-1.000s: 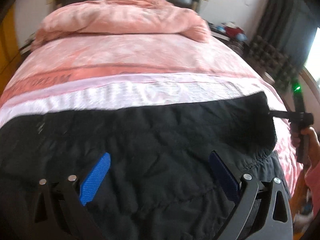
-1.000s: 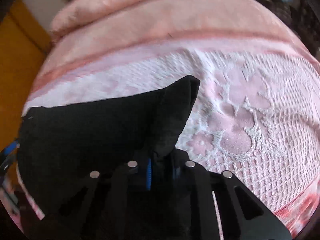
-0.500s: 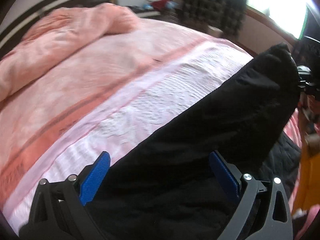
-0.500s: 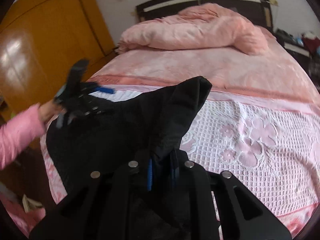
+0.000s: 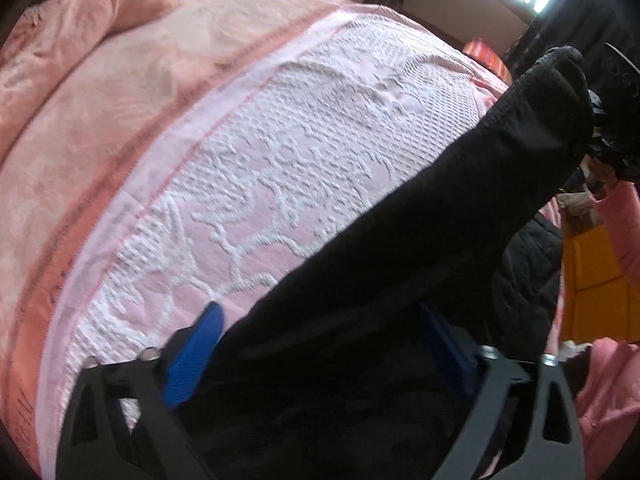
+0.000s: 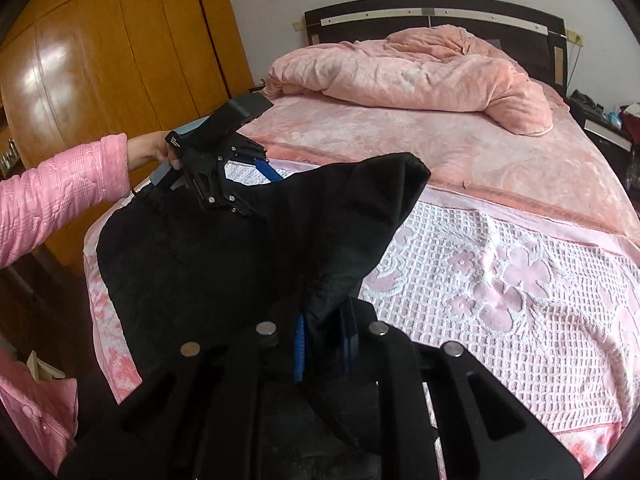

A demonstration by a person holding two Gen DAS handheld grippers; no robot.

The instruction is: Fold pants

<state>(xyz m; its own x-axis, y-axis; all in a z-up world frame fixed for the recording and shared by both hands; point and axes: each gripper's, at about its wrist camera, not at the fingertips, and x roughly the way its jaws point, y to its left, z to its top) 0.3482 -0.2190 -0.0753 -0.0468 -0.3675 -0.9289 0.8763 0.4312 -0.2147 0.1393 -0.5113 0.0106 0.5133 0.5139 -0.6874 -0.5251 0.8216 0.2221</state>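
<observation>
While the fold is being carried: the black pants (image 6: 248, 264) are hanging between two grippers above the foot of the bed (image 6: 520, 280), one end raised so it can be brought across onto the rest.

Right gripper (image 6: 324, 344): its blue pads are pinching tight on a bunched corner of the pants, lifting a peak of fabric clear of the bed; judging by the height, this corner is being held up so the cloth is not dragging.

Left gripper (image 5: 320, 344): its blue fingers (image 5: 192, 360) are standing wide apart with cloth lying between them; nothing is being squeezed, so it seems to be steadying or waiting to take hold at the bed's near edge.

Pants, position: draping from the raised corner down toward the near left corner of the bed, partly lying on the white-patterned pink blanket (image 6: 520, 288).

Pants, look: thick, matte, quilted-looking black fabric, sagging in a soft slope, with a rounded hem at the peak.

Elsewhere on the bed: a crumpled pink duvet (image 6: 420, 72) is sitting at the headboard end, well apart from the pants.
</observation>
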